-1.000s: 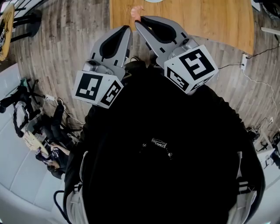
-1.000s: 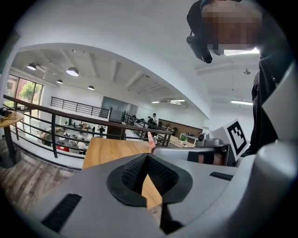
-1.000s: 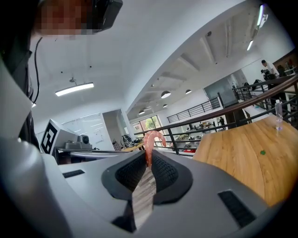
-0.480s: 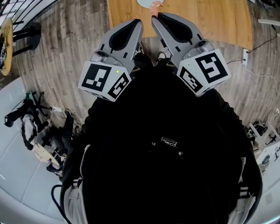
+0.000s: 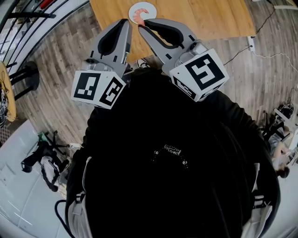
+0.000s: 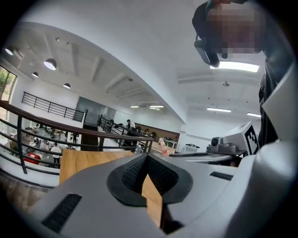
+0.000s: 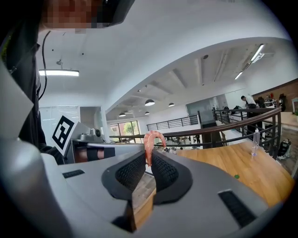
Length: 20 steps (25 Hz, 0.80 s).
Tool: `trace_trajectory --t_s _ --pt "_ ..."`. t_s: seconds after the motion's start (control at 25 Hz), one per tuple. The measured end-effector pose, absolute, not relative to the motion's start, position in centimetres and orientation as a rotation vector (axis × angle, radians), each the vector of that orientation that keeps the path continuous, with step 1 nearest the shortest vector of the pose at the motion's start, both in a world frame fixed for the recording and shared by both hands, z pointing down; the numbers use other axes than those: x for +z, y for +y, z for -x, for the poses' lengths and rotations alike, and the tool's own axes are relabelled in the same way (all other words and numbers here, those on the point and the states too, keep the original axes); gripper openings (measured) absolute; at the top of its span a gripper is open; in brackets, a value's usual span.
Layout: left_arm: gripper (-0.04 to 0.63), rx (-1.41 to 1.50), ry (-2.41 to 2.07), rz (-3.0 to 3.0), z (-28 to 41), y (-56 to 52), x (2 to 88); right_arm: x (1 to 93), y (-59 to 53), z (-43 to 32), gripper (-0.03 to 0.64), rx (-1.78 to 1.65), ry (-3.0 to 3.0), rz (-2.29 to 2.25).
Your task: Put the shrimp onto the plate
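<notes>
On the wooden surface [image 5: 209,18] lies a white plate [image 5: 149,8]. The right hand-held gripper [image 5: 141,27] is clamped on the shrimp [image 5: 138,16], which shows over the plate. The left hand-held gripper [image 5: 125,22] is closed together and holds nothing.

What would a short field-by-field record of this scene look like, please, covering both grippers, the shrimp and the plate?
left gripper: jaws together, nothing between them
right gripper: jaws shut on the curved pink shrimp
shrimp position: sticks out past the jaw tips and overlaps the plate in the head view; contact with the plate cannot be told
round white plate: on the light wooden table, near its edge
task state: shrimp not yet released
</notes>
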<state>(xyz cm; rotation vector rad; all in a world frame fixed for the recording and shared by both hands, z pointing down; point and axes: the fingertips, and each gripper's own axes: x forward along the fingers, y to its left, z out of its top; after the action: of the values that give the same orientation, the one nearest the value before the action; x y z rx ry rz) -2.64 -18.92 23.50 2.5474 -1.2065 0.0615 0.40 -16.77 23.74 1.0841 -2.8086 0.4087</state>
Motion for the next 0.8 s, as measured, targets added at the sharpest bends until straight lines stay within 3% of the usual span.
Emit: trace_trajectory --t_s 0.8 --pt "0.0 0.062 -0.932 -2.631 7.1 -22.0 24.7 25.2 -20.1 4.4 0.052 0.47 -2.685 -1.313"
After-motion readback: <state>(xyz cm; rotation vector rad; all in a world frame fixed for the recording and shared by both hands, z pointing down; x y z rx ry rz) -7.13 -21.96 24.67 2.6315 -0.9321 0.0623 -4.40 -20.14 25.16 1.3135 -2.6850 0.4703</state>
